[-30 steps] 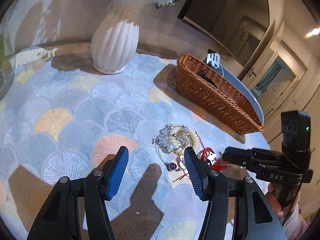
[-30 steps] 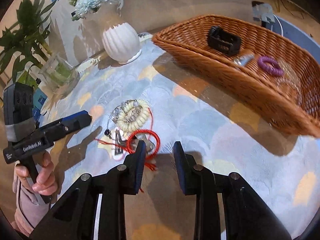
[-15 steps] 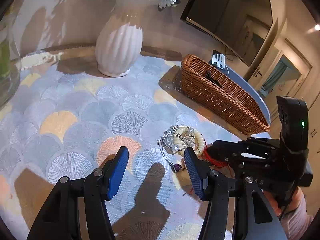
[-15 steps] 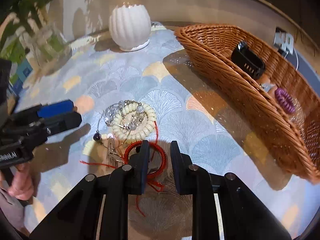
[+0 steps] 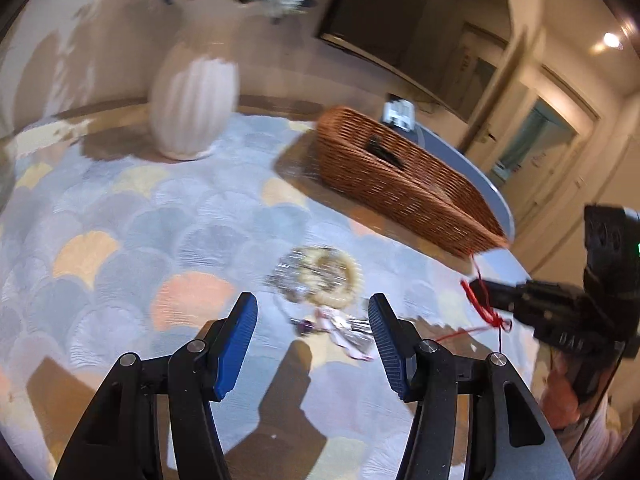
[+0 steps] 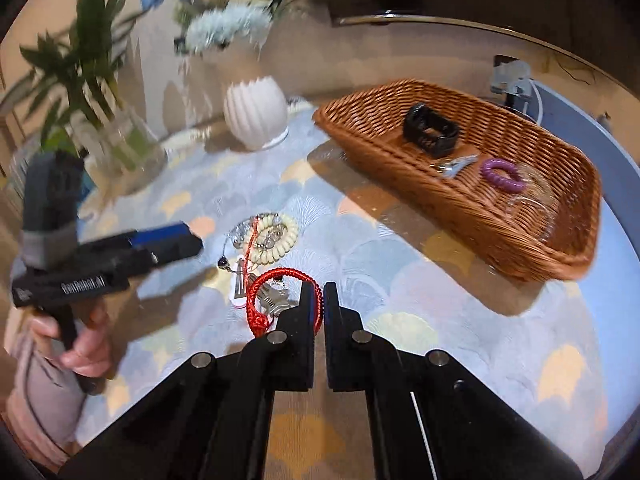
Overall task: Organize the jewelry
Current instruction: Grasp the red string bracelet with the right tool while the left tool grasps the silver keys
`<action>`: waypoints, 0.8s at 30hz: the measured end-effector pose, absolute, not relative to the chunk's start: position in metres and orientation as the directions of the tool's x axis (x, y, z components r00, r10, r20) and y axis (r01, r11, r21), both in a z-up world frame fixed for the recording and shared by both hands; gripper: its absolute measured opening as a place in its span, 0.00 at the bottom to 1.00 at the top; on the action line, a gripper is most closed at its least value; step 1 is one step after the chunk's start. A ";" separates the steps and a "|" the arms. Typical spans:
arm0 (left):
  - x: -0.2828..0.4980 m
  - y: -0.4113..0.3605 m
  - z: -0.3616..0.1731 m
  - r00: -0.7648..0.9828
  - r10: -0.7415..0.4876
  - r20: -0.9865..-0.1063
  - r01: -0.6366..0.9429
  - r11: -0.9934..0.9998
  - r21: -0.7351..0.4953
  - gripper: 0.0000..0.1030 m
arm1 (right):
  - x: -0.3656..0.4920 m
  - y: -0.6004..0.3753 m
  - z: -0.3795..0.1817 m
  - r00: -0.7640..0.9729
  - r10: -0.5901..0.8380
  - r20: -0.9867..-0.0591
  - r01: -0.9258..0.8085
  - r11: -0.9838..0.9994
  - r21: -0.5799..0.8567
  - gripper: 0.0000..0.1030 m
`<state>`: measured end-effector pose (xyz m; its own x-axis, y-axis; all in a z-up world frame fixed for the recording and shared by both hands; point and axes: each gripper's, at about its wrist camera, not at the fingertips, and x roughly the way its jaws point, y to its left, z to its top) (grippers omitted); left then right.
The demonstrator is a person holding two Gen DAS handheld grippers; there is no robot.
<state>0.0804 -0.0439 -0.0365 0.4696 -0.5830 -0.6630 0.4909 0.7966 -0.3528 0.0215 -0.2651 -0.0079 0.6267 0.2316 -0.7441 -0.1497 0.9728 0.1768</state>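
Observation:
My right gripper [image 6: 319, 294] is shut on a red cord bracelet [image 6: 276, 278] and holds it lifted above the patterned mat; its red tails hang from the gripper in the left wrist view [image 5: 486, 312]. A pile stays on the mat: a cream bead bracelet [image 6: 276, 236], a clear crystal bracelet [image 5: 292, 276] and silver hair clips [image 6: 274, 300]. My left gripper [image 5: 312, 312] is open and empty, just in front of that pile. The wicker basket [image 6: 500, 216] holds a black watch [image 6: 430, 134], a purple hair coil [image 6: 502, 174] and a metal clip.
A white ribbed vase [image 5: 192, 108] with flowers stands at the back of the round table. A glass vase with green leaves [image 6: 120, 140] stands at the left. The basket sits at the table's right side, near the blue table edge [image 6: 580, 120].
My right gripper has closed on the red bracelet and lifted it off the pile toward the right. My left gripper has stayed open and shifted slightly back.

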 end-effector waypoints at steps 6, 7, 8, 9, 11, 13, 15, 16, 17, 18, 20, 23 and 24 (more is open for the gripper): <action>0.056 -0.083 -0.031 0.395 -0.610 -0.687 0.629 0.725 -0.281 0.52 | 0.009 -0.291 -0.014 0.612 0.180 -0.770 -0.076 0.983 0.169 0.04; 0.052 -0.089 -0.031 0.384 -0.605 -0.698 0.643 0.717 -0.267 0.50 | 0.007 -0.296 -0.016 0.610 0.179 -0.772 -0.069 0.982 0.174 0.04; 0.049 -0.100 -0.033 0.366 -0.597 -0.714 0.662 0.706 -0.251 0.48 | 0.005 -0.301 -0.019 0.609 0.175 -0.773 -0.060 0.983 0.176 0.04; 0.046 -0.105 -0.034 0.357 -0.588 -0.726 0.671 0.702 -0.239 0.47 | 0.003 -0.305 -0.020 0.610 0.173 -0.773 -0.054 0.983 0.177 0.04; 0.042 -0.123 -0.039 0.349 -0.546 -0.762 0.682 0.705 -0.193 0.47 | 0.001 -0.310 -0.021 0.612 0.173 -0.772 -0.049 0.982 0.182 0.04; 0.040 -0.138 -0.046 0.339 -0.499 -0.797 0.678 0.717 -0.161 0.47 | 0.000 -0.317 -0.023 0.613 0.178 -0.770 -0.045 0.981 0.191 0.04; 0.042 -0.146 -0.050 0.352 -0.457 -0.817 0.654 0.745 -0.135 0.47 | -0.001 -0.322 -0.024 0.615 0.175 -0.769 -0.040 0.981 0.192 0.04; 0.043 -0.148 -0.051 0.364 -0.441 -0.821 0.639 0.759 -0.124 0.47 | -0.001 -0.323 -0.025 0.615 0.175 -0.769 -0.038 0.981 0.192 0.04; 0.044 -0.148 -0.052 0.373 -0.427 -0.824 0.625 0.771 -0.117 0.47 | -0.002 -0.325 -0.026 0.614 0.174 -0.770 -0.038 0.981 0.192 0.04; 0.047 -0.149 -0.053 0.383 -0.411 -0.827 0.605 0.788 -0.112 0.47 | -0.002 -0.328 -0.027 0.614 0.169 -0.771 -0.036 0.982 0.186 0.04; 0.051 -0.148 -0.054 0.412 -0.376 -0.830 0.555 0.826 -0.099 0.47 | 0.000 -0.330 -0.029 0.611 0.147 -0.778 -0.027 0.986 0.165 0.04; 0.053 -0.150 -0.054 0.434 -0.356 -0.827 0.513 0.853 -0.098 0.47 | 0.004 -0.333 -0.032 0.604 0.107 -0.790 -0.012 0.992 0.124 0.05; 0.055 -0.151 -0.055 0.437 -0.355 -0.827 0.500 0.860 -0.105 0.47 | 0.004 -0.334 -0.033 0.602 0.109 -0.791 -0.016 0.992 0.125 0.04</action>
<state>0.0546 -0.1510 -0.0550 0.4367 -0.3551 -0.8265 0.5000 0.8596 -0.1052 0.0043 -0.3342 -0.0330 0.6017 0.1088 -0.7913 -0.0157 0.9921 0.1245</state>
